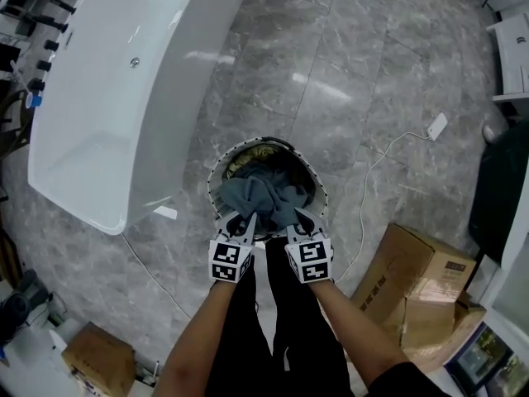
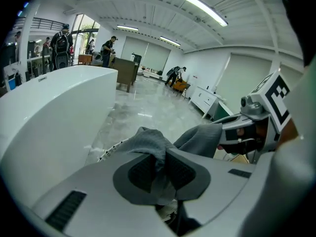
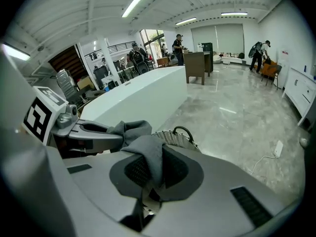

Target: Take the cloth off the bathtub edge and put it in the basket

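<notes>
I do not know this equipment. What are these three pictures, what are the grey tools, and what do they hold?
There is no robot here: a person holds a two-jaw tool in each hand. One picture comes from a camera on the person's head, looking down. The other two come from cameras riding on the tools. The left gripper and right gripper both pinch a grey cloth over a basket on the floor. The left jaws are opening, with cloth between them. A white bathtub stands nearby.

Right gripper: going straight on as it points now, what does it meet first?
The right gripper is shut on the grey cloth; past that, likely the basket just ahead, though depth is unclear.
</notes>
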